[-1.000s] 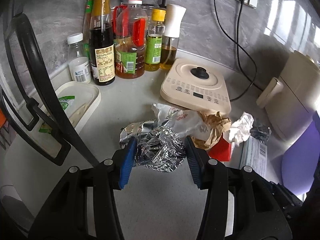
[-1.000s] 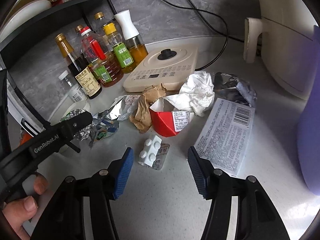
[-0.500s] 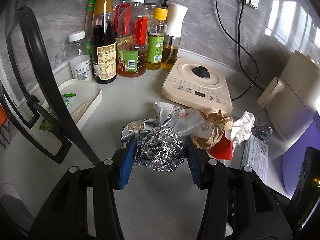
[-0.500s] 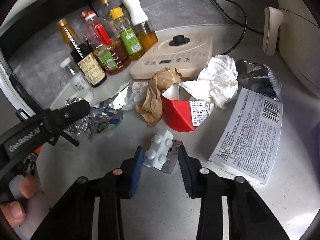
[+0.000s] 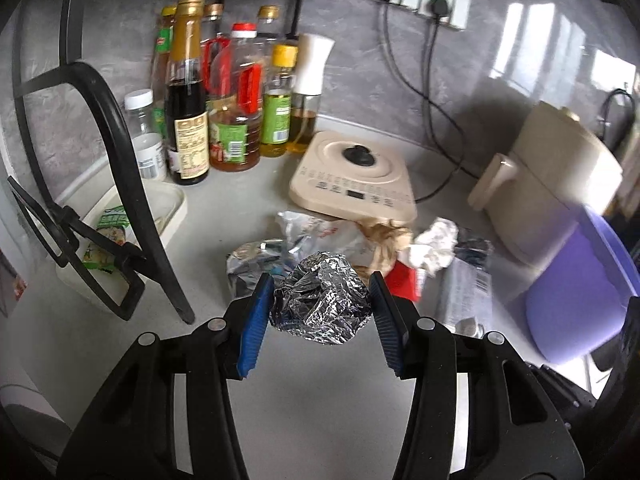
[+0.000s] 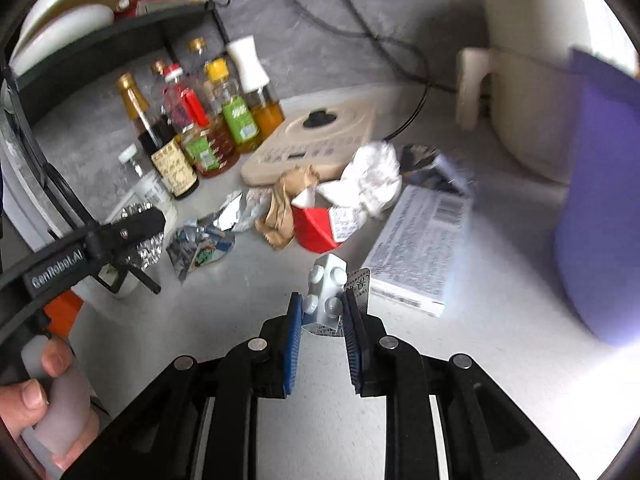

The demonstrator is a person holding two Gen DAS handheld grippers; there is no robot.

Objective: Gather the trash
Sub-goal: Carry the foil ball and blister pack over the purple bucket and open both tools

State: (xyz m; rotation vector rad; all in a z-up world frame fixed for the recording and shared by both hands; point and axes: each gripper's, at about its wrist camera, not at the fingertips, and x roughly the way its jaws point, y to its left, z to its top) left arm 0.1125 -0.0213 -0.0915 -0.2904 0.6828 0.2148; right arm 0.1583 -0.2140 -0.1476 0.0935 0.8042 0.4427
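My left gripper (image 5: pixel 321 304) is shut on a crumpled foil ball (image 5: pixel 320 300) and holds it above the counter. My right gripper (image 6: pixel 322 312) is shut on a white pill blister pack (image 6: pixel 326 292), lifted off the counter. The trash pile lies behind: a silver wrapper (image 5: pixel 256 260), brown paper (image 5: pixel 386 240), a red carton (image 6: pixel 316 226), a white tissue (image 6: pixel 370 184) and a printed flat packet (image 6: pixel 420 252). A purple bin (image 5: pixel 576 300) stands at the right, also in the right wrist view (image 6: pixel 600 208).
Several oil and sauce bottles (image 5: pixel 224 92) stand at the back left. A beige induction cooker (image 5: pixel 352 180) and a cream appliance (image 5: pixel 560 176) sit behind the pile. A white tray (image 5: pixel 120 236) lies under a black rack leg (image 5: pixel 132 184) at the left.
My right gripper moved forward, closed on the blister pack and lifted it. My left gripper rose with the foil ball, and the purple bin came into its view.
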